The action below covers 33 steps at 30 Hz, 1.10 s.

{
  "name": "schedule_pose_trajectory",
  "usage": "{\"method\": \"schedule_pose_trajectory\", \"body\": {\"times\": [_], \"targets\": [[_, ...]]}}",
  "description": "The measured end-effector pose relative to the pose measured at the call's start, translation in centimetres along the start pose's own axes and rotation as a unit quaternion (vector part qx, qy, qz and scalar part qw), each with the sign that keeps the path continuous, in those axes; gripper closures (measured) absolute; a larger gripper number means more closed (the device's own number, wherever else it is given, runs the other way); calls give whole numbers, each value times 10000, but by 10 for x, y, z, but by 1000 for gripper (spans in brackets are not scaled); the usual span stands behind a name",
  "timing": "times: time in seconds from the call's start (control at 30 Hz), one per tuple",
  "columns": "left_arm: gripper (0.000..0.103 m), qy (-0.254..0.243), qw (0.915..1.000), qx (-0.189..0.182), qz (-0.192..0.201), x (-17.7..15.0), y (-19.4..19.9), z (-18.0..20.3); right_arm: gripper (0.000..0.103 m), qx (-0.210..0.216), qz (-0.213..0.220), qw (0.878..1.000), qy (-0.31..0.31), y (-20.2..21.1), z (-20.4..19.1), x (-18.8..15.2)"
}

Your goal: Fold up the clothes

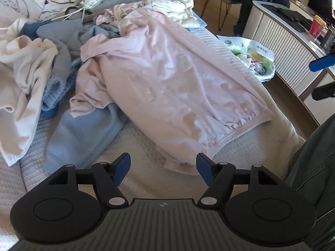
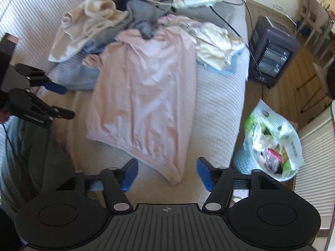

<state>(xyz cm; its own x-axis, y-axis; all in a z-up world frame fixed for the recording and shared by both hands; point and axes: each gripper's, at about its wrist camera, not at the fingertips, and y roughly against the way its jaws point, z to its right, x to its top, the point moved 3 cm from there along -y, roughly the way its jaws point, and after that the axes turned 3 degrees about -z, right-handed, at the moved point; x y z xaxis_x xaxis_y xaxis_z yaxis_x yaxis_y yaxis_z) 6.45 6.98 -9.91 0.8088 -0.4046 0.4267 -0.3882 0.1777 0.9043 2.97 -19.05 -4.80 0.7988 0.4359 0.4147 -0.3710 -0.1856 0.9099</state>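
Pink top (image 2: 144,96) centre frame, spread lengthwise on bed (image 2: 219,113), hem nearest cameras, left side appears turned in; no compact fold visible. Judgement: at most partly folded.

Pile (image 2: 100,23) upper left: cream, grey, blue garments crumpled, unfolded. White garment (image 2: 215,44) upper right, bunched. No folded stack visible. Bulk of task outstanding.

Left gripper (image 1: 163,167) lower centre, jaws released, empty, just short of hem. Right gripper (image 2: 167,171) likewise spread wide, holding nothing.

soft daylight, fisheye bending at edges, right view slightly blurred.
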Motion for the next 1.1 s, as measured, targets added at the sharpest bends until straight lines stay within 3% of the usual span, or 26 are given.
{"method": "schedule_pose_trajectory", "body": {"times": [0.1,0.23,0.53,0.73,1.1], "targets": [[36,46,10000,66,-8,-3,2,-5,32,96,61,9998,168,5,-10,3],[36,69,9999,90,-11,-4,3,-7,30,-113,-31,9994,334,2,-13,0],[35,-48,10000,78,14,-1,1,-2,30,-501,-643,9966,-105,-4,23,-25],[34,-136,9998,128,58,3,0,1,30,-871,-971,9913,-182,13,43,-44],[33,-204,9995,237,34,5,-2,0,30,-702,-713,9945,-291,56,51,-38]]}}
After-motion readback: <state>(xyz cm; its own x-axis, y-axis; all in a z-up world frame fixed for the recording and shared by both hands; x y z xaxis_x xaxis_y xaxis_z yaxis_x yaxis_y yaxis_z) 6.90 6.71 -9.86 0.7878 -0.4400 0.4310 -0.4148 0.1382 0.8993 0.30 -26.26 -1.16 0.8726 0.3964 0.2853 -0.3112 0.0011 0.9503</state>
